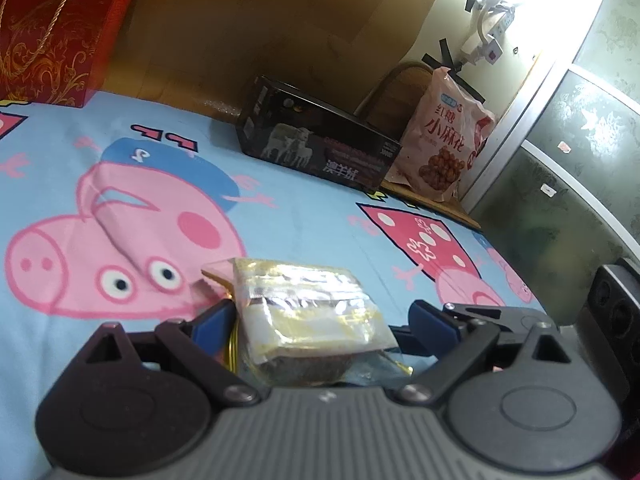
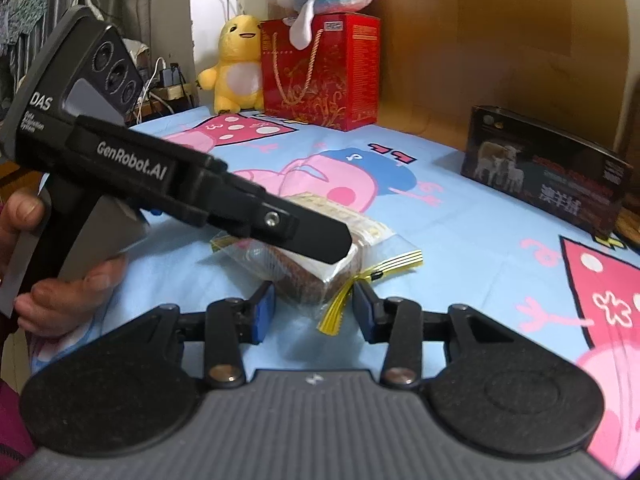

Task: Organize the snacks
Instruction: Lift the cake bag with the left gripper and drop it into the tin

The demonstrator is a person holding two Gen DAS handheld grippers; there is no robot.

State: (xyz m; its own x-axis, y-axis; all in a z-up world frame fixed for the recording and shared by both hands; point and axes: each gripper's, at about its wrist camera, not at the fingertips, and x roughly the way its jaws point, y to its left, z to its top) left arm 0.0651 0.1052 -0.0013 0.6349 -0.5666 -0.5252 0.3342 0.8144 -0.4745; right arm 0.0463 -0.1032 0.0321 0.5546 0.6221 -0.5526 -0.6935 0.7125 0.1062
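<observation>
A snack packet [image 1: 312,312], a brown cake in clear wrap with yellow trim, sits low over the blue cartoon-pig sheet [image 1: 304,216]. My left gripper [image 1: 320,306] spans it, both blue pads against its sides. In the right wrist view the same packet [image 2: 308,284] has its near corner between the pads of my right gripper [image 2: 314,290], which touch it on both sides. One left-gripper finger [image 2: 316,240] lies across the packet's top, hiding its middle. A hand [image 2: 60,292] holds the left tool.
A black box [image 1: 320,140] [image 2: 540,176] with a sheep picture stands at the back. Beside it leans a pink snack bag [image 1: 444,136]. A red gift bag [image 2: 320,72] and a yellow plush [image 2: 236,64] stand at the far left. A wooden headboard [image 1: 260,20] runs behind.
</observation>
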